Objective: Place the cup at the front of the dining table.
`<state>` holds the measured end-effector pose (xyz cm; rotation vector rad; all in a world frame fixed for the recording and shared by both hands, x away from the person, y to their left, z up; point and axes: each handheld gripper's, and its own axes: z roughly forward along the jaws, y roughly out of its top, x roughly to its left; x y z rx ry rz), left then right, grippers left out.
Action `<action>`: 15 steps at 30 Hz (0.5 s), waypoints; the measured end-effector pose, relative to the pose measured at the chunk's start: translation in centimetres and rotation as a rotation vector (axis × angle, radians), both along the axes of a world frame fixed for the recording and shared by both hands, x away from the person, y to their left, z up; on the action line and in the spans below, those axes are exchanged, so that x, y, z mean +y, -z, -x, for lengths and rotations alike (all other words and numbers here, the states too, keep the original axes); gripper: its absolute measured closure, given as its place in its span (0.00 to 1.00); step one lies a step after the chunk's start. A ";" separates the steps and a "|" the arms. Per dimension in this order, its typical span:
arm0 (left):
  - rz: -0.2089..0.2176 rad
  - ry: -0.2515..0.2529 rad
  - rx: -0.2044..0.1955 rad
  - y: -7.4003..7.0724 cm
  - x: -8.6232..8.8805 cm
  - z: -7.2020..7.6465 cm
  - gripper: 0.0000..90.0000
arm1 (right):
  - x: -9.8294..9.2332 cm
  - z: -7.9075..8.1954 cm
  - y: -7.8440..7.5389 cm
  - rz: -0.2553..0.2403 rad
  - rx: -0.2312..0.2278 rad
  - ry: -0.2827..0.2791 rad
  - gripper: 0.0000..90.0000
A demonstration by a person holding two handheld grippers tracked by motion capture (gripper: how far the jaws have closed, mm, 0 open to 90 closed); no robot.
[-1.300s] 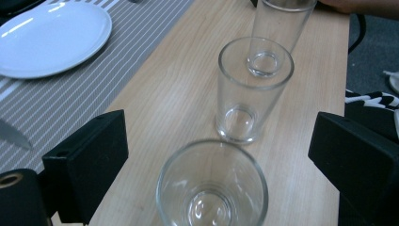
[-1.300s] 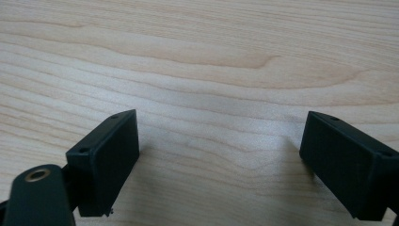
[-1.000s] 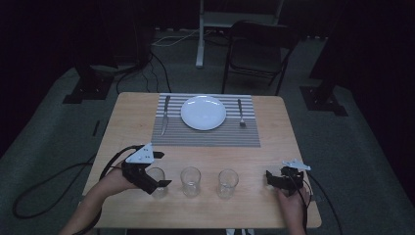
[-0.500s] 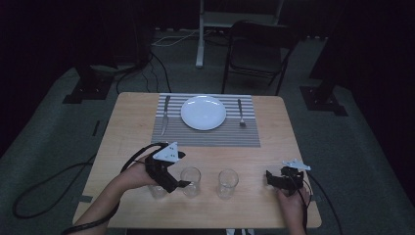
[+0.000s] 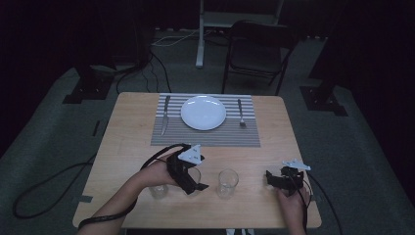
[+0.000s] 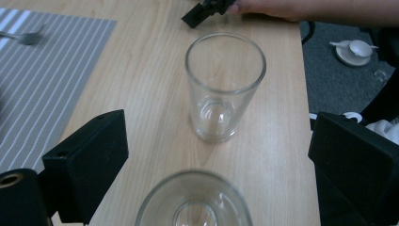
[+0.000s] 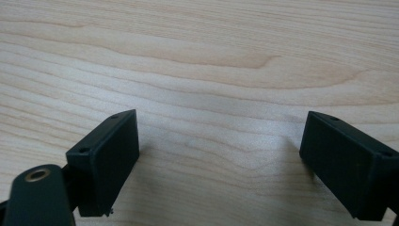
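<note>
plate (image 5: pixel 203 112) on placemat (image 5: pixel 205 139) | knife (image 5: pixel 165 114) left | fork (image 5: pixel 240 112) right | three glasses (image 5: pixel 227 182) before

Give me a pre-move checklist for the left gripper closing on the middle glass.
1. Left gripper jaws open: ok.
2. Middle glass between the jaws: ok, its rim sits low between them.
3. Pads touching that glass: cannot tell.
4. Far glass upright and apart from the middle one: ok.
5. Right gripper open, over bare table, out of the way: ok.
6. Third glass beside the left hand: cannot tell if it touches.
</note>
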<state>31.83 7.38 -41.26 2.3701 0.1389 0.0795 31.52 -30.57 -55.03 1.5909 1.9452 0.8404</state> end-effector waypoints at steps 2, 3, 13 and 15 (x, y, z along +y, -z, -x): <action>-0.023 0.005 0.000 0.1 -0.8 0.0 0.06 | 0.0 0.0 0.0 0.000 0.000 0.000 0.13; -0.038 -0.002 -0.007 0.1 -1.2 0.0 0.06 | 0.0 0.0 0.0 0.000 0.000 0.000 0.13; -0.077 0.037 0.017 0.8 -4.3 -0.1 0.06 | 0.0 0.0 0.0 0.000 0.000 0.000 0.13; -0.089 0.034 0.023 0.9 -4.8 -0.2 0.06 | 0.0 0.0 0.0 0.000 0.000 0.000 0.13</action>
